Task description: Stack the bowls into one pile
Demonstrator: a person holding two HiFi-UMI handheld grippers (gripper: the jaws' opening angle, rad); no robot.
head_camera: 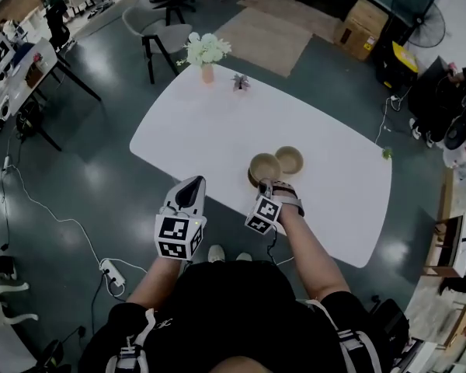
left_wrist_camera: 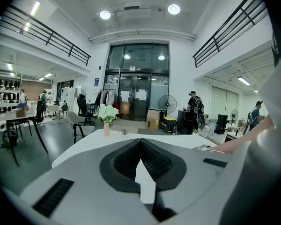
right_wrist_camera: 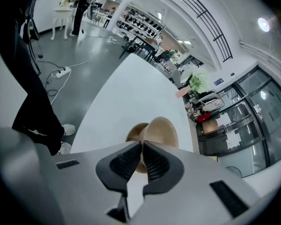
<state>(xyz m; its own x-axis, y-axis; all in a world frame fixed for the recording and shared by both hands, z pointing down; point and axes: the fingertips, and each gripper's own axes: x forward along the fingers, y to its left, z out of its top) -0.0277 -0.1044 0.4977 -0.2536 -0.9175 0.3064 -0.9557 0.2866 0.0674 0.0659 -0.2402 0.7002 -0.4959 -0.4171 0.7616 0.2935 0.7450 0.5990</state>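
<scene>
Two tan wooden bowls sit close together near the front edge of the white table (head_camera: 210, 130): a nearer bowl (head_camera: 265, 166) and a farther bowl (head_camera: 290, 160). My right gripper (head_camera: 262, 185) is at the nearer bowl's front rim. In the right gripper view its jaws (right_wrist_camera: 142, 143) are pinched on the rim of a tilted bowl (right_wrist_camera: 164, 128). A second bowl (right_wrist_camera: 132, 134) shows partly behind it. My left gripper (head_camera: 193, 183) hovers at the table's near edge, left of the bowls, shut and holding nothing. Its pads (left_wrist_camera: 140, 142) meet.
A vase of white flowers (head_camera: 206, 53) and a small plant (head_camera: 240, 82) stand at the table's far end. A chair (head_camera: 159, 33) is behind it. A power strip (head_camera: 113, 274) with cable lies on the floor to my left. Boxes and fans stand at far right.
</scene>
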